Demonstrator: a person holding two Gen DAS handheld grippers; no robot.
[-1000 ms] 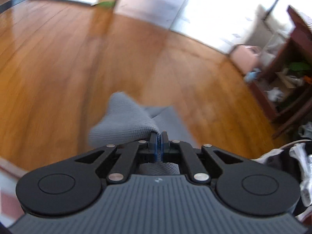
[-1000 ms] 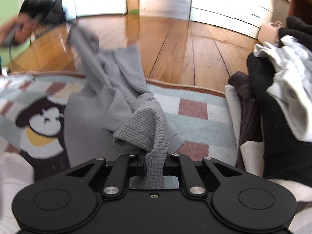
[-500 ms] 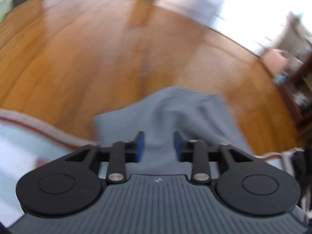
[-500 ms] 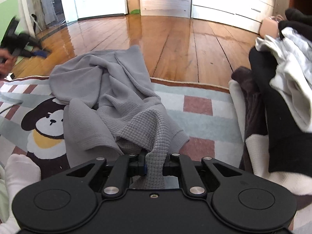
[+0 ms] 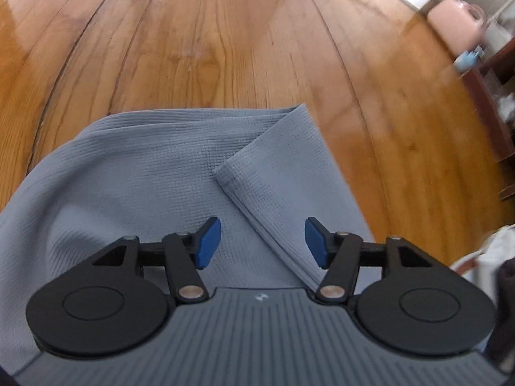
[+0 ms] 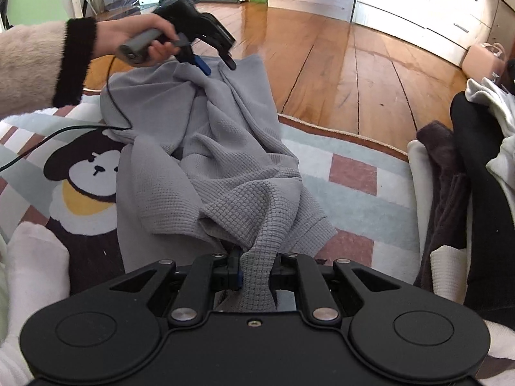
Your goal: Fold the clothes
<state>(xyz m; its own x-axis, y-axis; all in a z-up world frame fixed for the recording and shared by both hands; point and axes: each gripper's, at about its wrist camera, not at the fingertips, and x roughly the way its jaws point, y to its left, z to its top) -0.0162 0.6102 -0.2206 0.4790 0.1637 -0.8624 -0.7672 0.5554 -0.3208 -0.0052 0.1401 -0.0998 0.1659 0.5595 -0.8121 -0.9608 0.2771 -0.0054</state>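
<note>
The right claw (image 6: 254,276) is pinching a bunched corner of the grey waffle-knit garment (image 6: 206,167), which is lying rumpled across the cartoon-penguin rug (image 6: 354,173) and onto the glossy wooden floor (image 5: 225,48). The left claw (image 5: 262,241) is hovering over the far hem, jaws spread, holding nothing. The soft, stretchy knit is sagging into ridges — a one-sided pull could likely drag it crooked and skew any fold.
</note>
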